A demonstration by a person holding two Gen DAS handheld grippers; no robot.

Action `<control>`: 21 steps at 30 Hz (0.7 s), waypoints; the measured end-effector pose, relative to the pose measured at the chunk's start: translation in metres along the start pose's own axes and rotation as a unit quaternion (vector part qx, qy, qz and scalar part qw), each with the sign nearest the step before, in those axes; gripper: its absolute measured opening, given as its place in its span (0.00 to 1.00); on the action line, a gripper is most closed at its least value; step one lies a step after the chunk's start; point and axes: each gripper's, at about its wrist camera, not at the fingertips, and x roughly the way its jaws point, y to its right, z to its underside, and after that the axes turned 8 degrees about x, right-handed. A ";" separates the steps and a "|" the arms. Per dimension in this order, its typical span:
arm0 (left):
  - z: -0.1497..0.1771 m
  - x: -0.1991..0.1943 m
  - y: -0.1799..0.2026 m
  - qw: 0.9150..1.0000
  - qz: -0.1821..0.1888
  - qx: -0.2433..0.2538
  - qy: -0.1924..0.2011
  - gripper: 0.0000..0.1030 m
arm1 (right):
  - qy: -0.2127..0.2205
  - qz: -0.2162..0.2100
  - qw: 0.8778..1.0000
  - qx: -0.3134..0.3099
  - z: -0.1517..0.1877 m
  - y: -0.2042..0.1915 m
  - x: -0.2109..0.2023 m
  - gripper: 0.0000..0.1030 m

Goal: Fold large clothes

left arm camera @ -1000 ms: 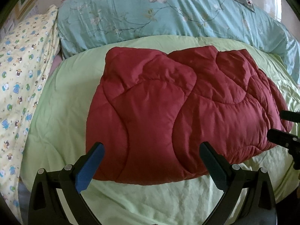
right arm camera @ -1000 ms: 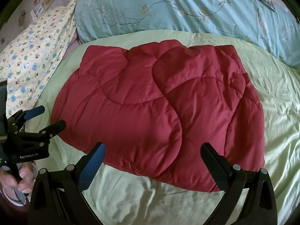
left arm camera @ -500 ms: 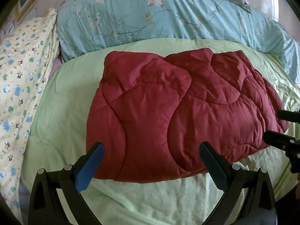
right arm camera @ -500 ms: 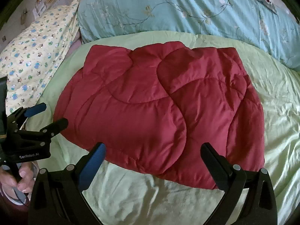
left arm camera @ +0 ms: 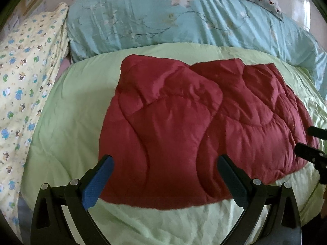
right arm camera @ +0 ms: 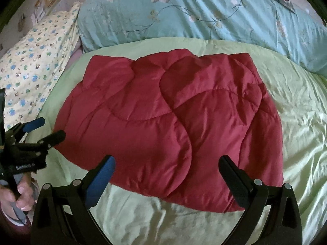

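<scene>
A dark red quilted padded garment (left arm camera: 196,130) lies folded into a thick rectangle on the light green bedspread (left arm camera: 67,110); it also shows in the right wrist view (right arm camera: 163,126). My left gripper (left arm camera: 165,163) is open and empty, held above the garment's near left edge; it shows at the left of the right wrist view (right arm camera: 44,128). My right gripper (right arm camera: 167,163) is open and empty, above the garment's near right edge; it shows at the right edge of the left wrist view (left arm camera: 312,140). Neither gripper touches the garment.
A turquoise floral duvet (left arm camera: 184,20) lies bunched along the far side of the bed. A yellow pillow with cartoon print (left arm camera: 24,77) lies at the left. Green sheet (right arm camera: 302,122) extends to the right of the garment.
Both views have shifted slightly; the garment sits a little lower and nearer in the frames. Both grippers stay open and empty. The garment has not changed shape.
</scene>
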 end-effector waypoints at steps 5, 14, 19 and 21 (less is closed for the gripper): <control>-0.005 0.009 -0.007 1.000 -0.005 -0.012 -0.003 0.99 | -0.001 0.000 1.000 0.007 -0.006 0.004 0.006 0.99; 0.001 0.006 0.002 1.000 -0.006 -0.007 -0.004 0.99 | -0.007 -0.004 1.000 0.009 0.000 0.005 0.006 0.99; 0.003 -0.002 0.005 1.000 -0.002 -0.004 0.000 0.99 | -0.003 -0.007 1.000 0.008 0.002 0.004 0.001 0.99; 0.003 -0.005 0.006 1.000 0.000 -0.003 0.001 0.99 | -0.001 -0.008 1.000 0.008 0.003 0.003 -0.002 0.99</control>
